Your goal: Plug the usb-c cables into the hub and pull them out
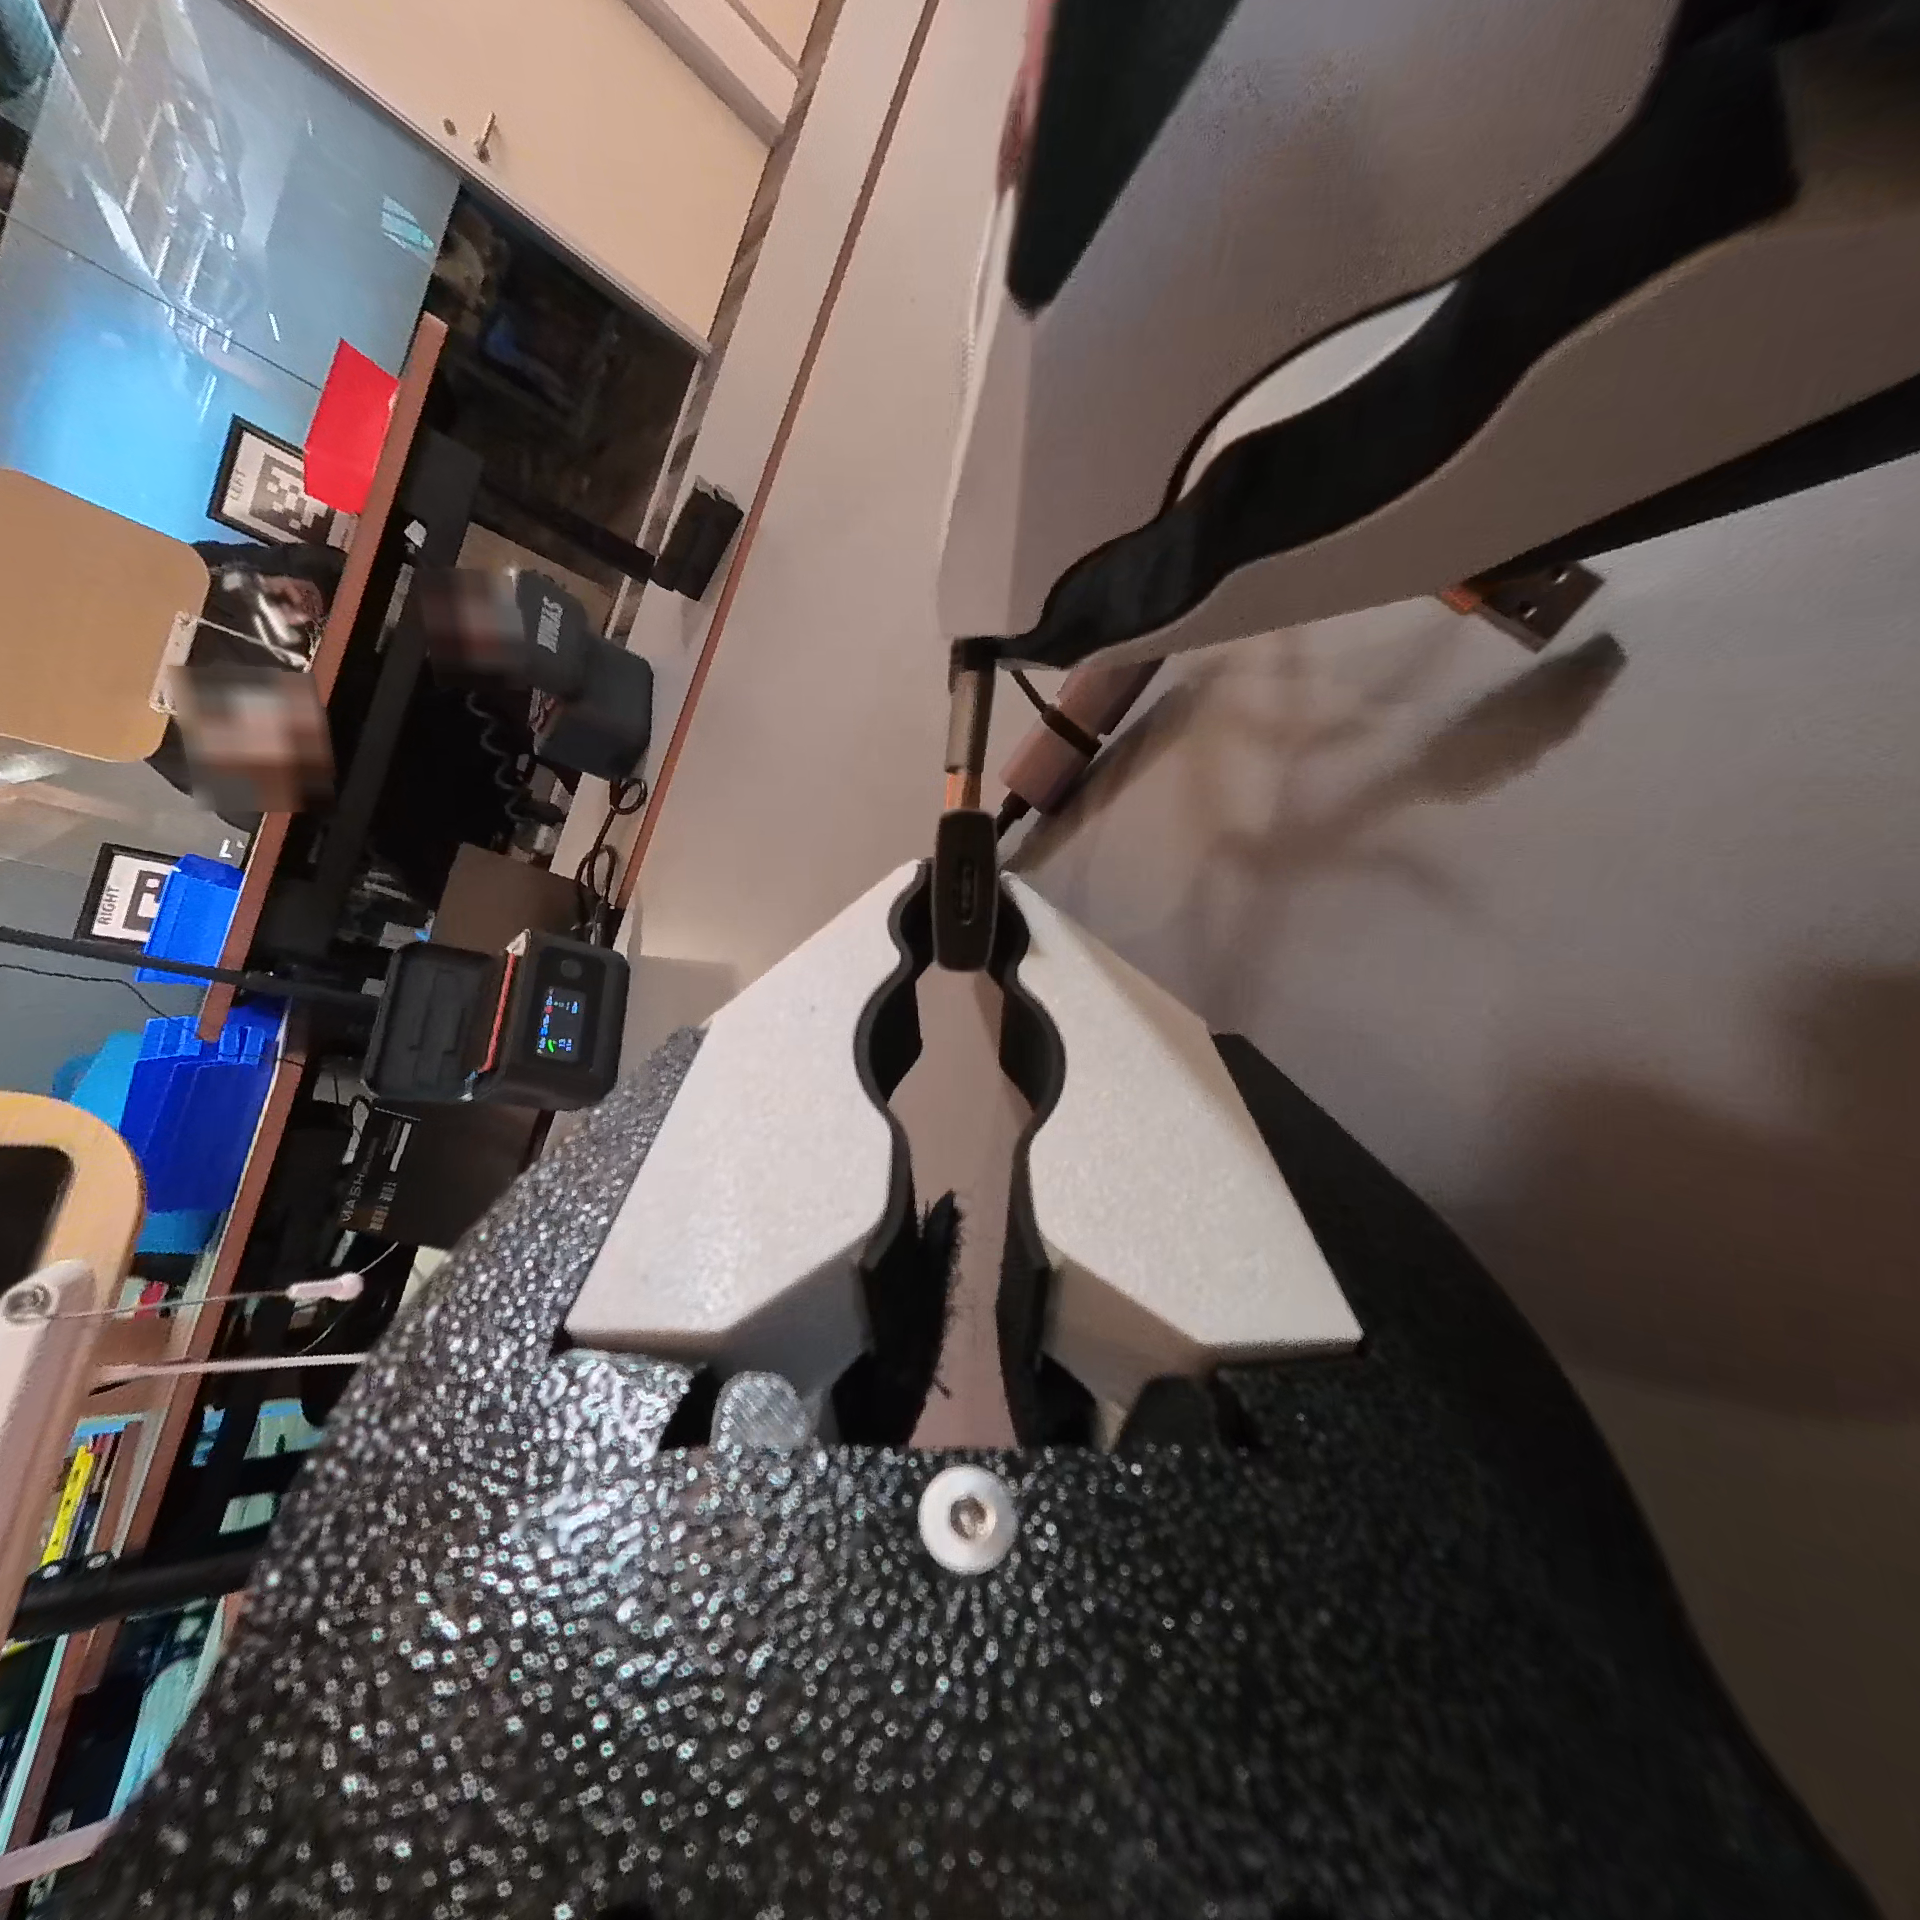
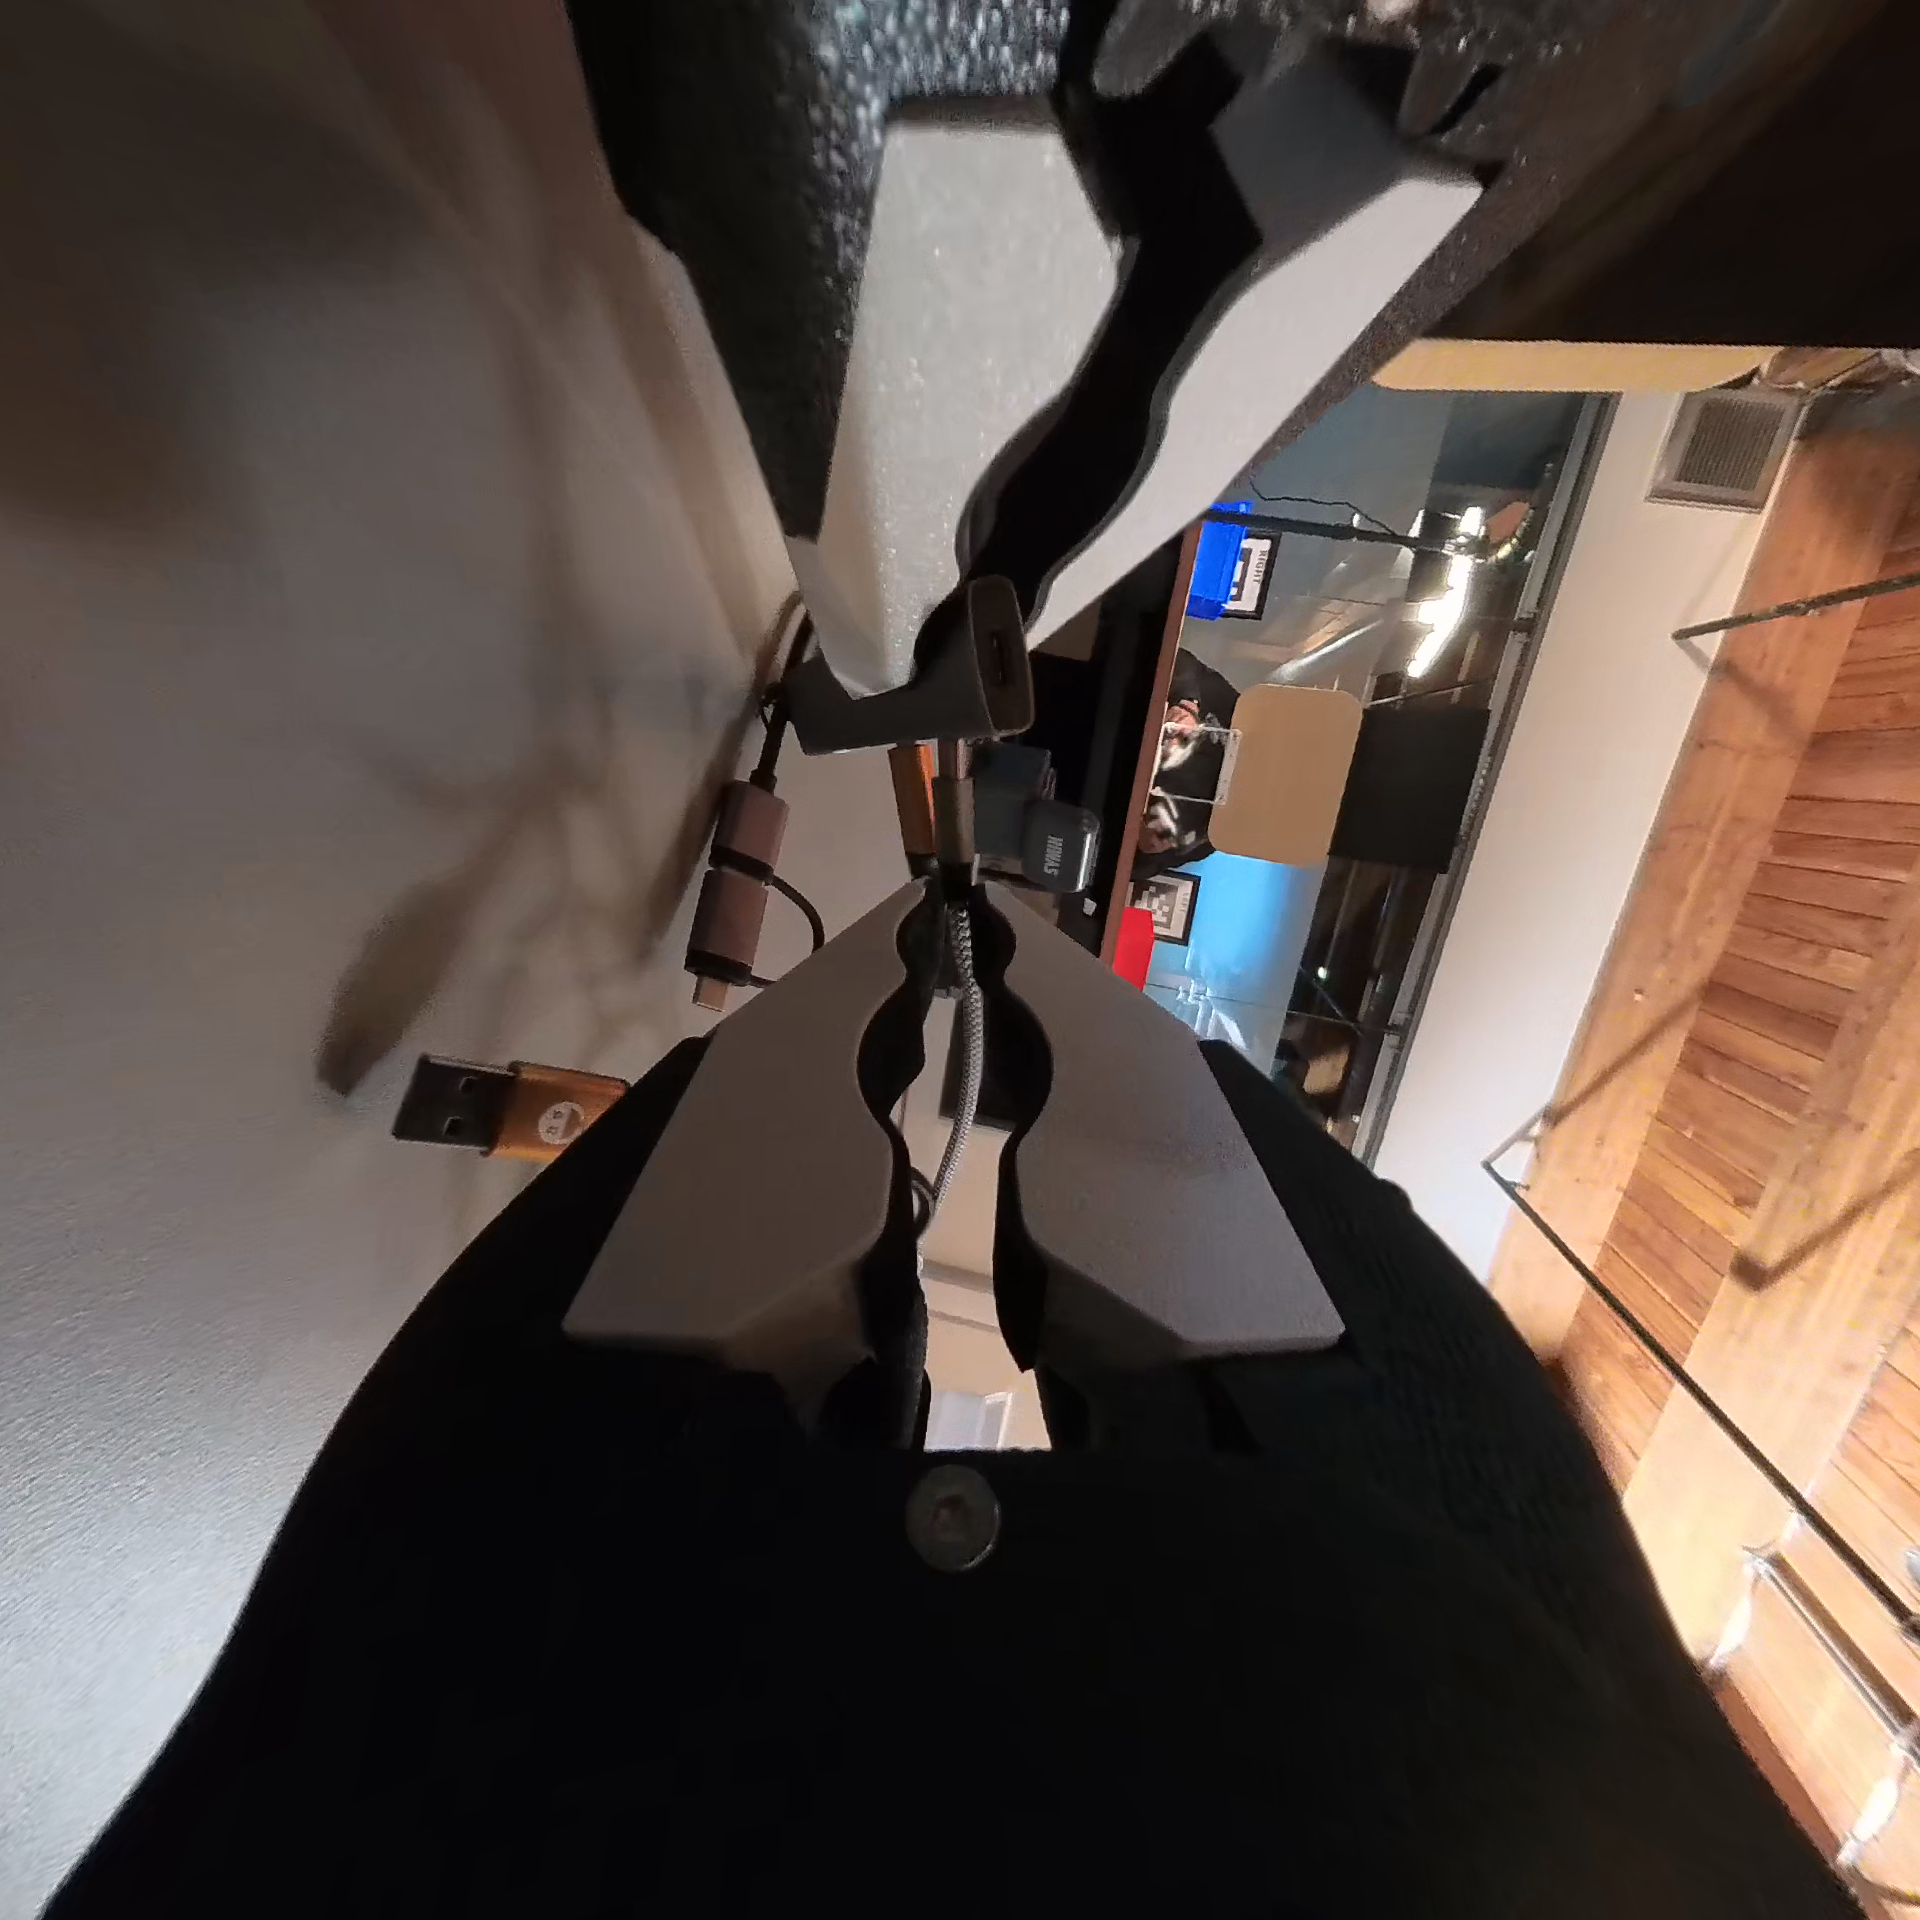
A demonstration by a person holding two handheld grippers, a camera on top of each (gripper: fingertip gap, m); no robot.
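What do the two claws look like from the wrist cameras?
Both match: the left claw and right claw have pale grey wedge-shaped fingers with wavy black rubber inner pads, mounted on a black speckled body with one round silver screw at centre.

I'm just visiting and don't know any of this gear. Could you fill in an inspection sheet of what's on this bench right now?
Surface: pale table, bare where visible.
Job's things: dark grey hub lifted off the table, two plugs seated in its side.
Clutter: loose orange USB plug and brown adapter lying on the table.
Grippers: left gripper shut on the hub's end; right gripper shut on the braided cable just behind its plug.
Cables: braided cable runs back between the right fingers; thin black lead by the adapter.
Surroundings: shelves, blue bins, glass wall, people behind.
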